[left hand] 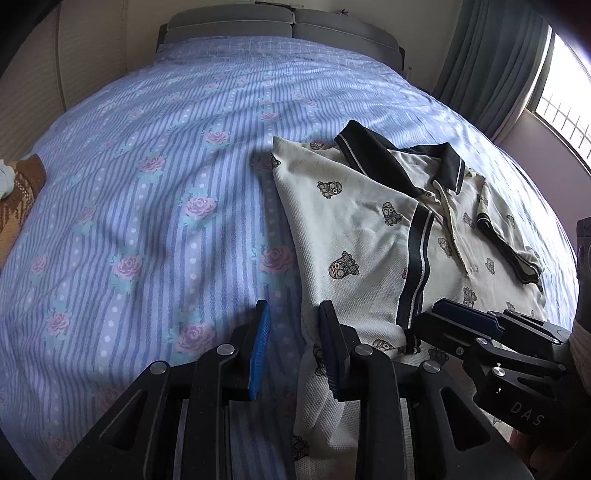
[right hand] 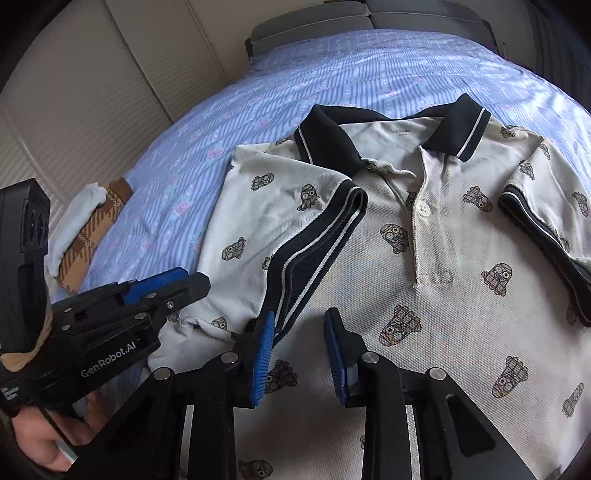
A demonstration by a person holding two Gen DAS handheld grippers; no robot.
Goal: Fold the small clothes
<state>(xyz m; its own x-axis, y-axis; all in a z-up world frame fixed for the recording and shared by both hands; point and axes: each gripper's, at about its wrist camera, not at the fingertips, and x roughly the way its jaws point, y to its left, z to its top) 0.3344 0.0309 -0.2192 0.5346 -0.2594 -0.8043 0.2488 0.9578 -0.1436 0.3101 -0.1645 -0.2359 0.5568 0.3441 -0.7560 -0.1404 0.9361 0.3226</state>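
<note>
A small cream polo shirt [right hand: 443, 258] with a dark collar and little printed figures lies face up on the bed; it also shows in the left wrist view [left hand: 362, 236]. Both sleeves are folded in over the chest. My left gripper [left hand: 295, 350] is open and empty, over the shirt's left edge. My right gripper [right hand: 299, 354] is open and empty, just above the shirt's lower front, beside the dark cuff [right hand: 314, 251] of the folded-in sleeve. Each gripper shows in the other's view, the right one [left hand: 472, 325] and the left one [right hand: 162, 288].
The bed has a blue striped cover [left hand: 155, 206] with pink roses. A folded brown and white garment [right hand: 88, 236] lies at the bed's left edge, also in the left wrist view [left hand: 18, 195]. A grey headboard [left hand: 280, 22] and a curtained window [left hand: 561, 96] stand behind.
</note>
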